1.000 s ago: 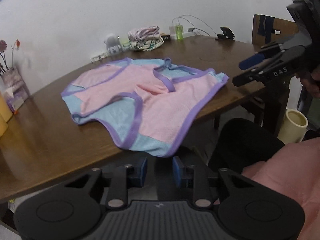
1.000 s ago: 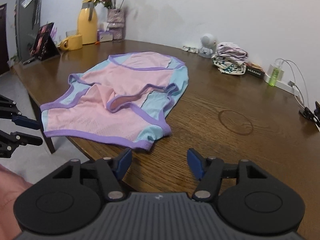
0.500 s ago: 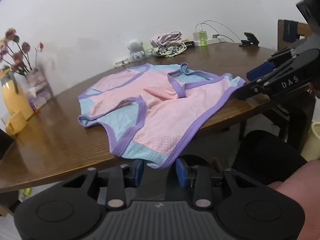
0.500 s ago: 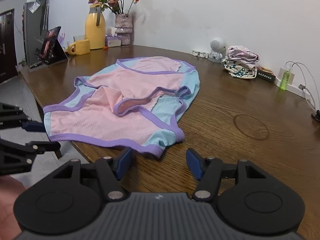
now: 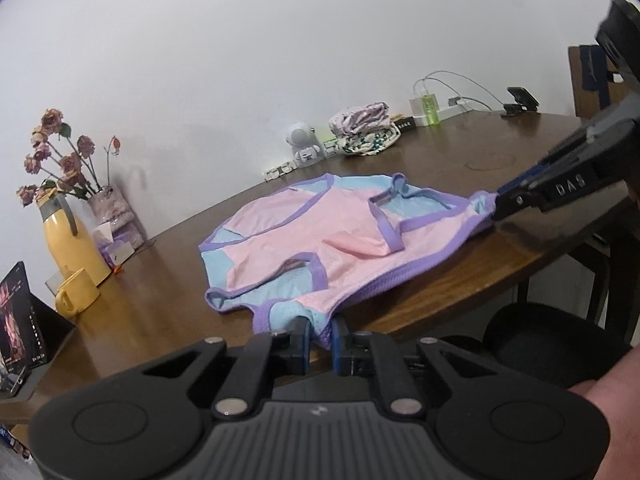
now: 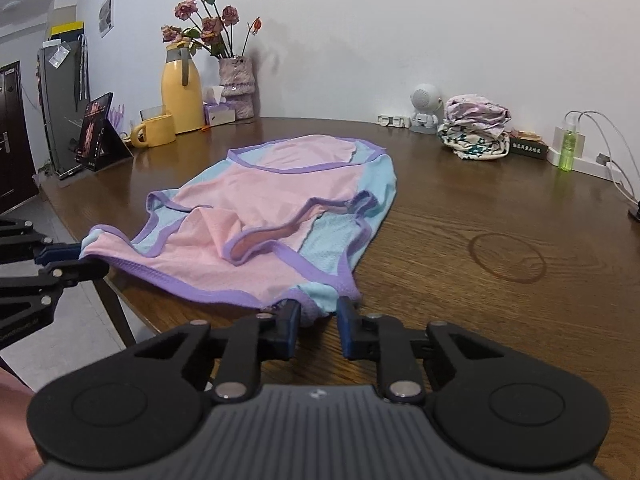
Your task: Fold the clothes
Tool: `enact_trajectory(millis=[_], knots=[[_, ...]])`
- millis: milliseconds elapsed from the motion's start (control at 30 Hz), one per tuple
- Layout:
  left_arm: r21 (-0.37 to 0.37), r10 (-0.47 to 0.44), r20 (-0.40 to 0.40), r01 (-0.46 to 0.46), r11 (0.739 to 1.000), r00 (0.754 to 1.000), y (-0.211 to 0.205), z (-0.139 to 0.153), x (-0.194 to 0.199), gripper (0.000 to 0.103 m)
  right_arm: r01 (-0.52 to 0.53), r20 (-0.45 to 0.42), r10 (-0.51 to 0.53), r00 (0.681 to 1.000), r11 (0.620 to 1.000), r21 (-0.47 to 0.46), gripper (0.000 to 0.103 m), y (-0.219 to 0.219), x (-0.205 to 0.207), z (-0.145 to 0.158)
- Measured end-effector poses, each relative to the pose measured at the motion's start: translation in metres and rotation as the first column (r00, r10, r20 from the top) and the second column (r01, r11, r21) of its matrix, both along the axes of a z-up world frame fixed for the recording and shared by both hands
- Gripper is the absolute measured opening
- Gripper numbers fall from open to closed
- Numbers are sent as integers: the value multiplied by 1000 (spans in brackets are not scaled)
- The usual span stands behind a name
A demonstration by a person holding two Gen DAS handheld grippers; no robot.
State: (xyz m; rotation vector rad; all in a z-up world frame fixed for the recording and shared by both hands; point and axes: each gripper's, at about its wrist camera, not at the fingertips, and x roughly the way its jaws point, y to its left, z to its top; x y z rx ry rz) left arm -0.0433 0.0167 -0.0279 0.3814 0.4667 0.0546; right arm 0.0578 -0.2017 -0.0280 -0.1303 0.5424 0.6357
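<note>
**Pink garment pinched at both near corners on the table edge**

Pink mesh with purple binding and pale blue panels: in the left wrist view the garment (image 5: 320, 236) lies spread on the brown wooden table (image 5: 160, 312), its near hem hanging slightly over the table's front edge. The left gripper (image 5: 320, 338) is closing, its blue pads on either side of the near left corner with the cloth between them. The right gripper (image 5: 498, 200) comes in from the right and has the other near corner in its tips. Bare wood lies to the left of the cloth; beyond the edge stands a dark stool (image 5: 552, 344).

In the right wrist view the right gripper (image 6: 318, 322) is closing, the blue corner of the garment (image 6: 272, 208) between its fingers. The left gripper (image 6: 82, 258) nips the far corner off the table's edge. Open wood (image 6: 480, 300) stretches right. Along the white wall stand a yellow jug (image 6: 182, 96), a yellow mug (image 6: 156, 130), a vase of flowers (image 6: 236, 80) and folded clothes (image 6: 476, 128).
</note>
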Motion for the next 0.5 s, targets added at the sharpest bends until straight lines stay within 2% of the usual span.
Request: enact_trajectory(millis=[133,300,500], knots=[[-27,17,0,-17,999,1000,7,2,5,11,-5,-9,5,1000,1000,-17,12,8,1,-1],[-44,7,-13,-8,999,1000,8,7,7,7,-5,-30,4,1000,1000,-30,4,12,0,2],[-67,10,-24,-12,998,1000,12,11,9,6,0,-38,-2,999,999,-42,3,15,-3,5]])
